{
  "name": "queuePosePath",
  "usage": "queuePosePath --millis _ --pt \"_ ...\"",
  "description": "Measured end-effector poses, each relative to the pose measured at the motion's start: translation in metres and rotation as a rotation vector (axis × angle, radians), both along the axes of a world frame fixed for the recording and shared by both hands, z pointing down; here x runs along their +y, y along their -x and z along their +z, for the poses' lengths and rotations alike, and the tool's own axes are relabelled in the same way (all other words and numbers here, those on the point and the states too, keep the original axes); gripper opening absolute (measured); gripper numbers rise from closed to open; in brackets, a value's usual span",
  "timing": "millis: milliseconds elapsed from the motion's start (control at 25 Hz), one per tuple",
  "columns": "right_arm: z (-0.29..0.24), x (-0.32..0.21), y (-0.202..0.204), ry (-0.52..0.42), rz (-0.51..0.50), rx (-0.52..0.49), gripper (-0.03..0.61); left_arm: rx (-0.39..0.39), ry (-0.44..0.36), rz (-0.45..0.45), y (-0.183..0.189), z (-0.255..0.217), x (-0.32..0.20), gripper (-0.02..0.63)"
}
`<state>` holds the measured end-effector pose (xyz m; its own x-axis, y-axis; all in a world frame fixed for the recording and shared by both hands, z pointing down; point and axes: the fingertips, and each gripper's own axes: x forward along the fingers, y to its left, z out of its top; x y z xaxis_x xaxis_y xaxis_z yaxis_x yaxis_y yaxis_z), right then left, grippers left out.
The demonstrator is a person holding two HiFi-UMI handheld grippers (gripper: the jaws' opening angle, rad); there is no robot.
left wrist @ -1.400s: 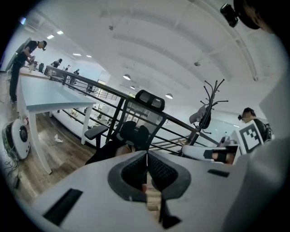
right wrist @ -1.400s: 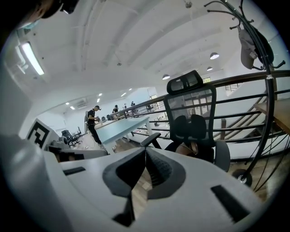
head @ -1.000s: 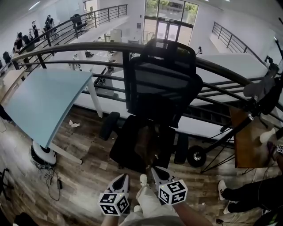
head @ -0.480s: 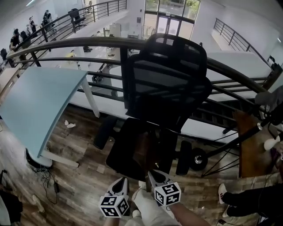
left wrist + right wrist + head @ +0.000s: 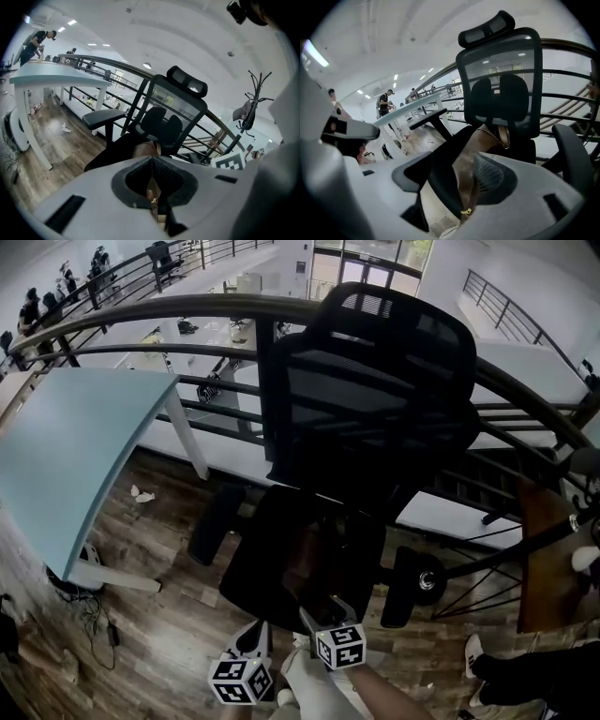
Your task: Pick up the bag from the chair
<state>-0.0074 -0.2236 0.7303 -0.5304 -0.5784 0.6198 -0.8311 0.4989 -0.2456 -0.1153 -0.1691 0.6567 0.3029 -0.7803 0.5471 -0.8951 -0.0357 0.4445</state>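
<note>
Brown leather-look bag [image 5: 314, 563] slumped on chair [image 5: 375, 399] seat, leaning toward backrest. Looks soft, floppy, prob. light; best hold = strap at top, nearest backrest. Right gripper [image 5: 452, 173] at chair front, jaws wide apart, empty. Left gripper [image 5: 152, 178] alongside, jaws pressed together, holding nothing. Count: 1 bag, 1 chair, 2 grippers.

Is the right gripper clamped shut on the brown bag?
No, the right gripper's jaws stand wide apart, and the brown bag lies on the chair, seen between them.
</note>
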Motion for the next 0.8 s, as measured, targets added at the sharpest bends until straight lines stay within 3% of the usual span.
queuePosePath --millis 360,800 --pt "0.095 -0.014 0.0 0.072 -0.049 0.12 0.298 0.004 0.052 -0.026 0.002 0.039 -0.01 0.003" --pt "0.161 -0.028 0.014 0.119 -0.086 0.194 0.319 0.018 0.088 -0.073 0.009 0.072 -0.024 0.003"
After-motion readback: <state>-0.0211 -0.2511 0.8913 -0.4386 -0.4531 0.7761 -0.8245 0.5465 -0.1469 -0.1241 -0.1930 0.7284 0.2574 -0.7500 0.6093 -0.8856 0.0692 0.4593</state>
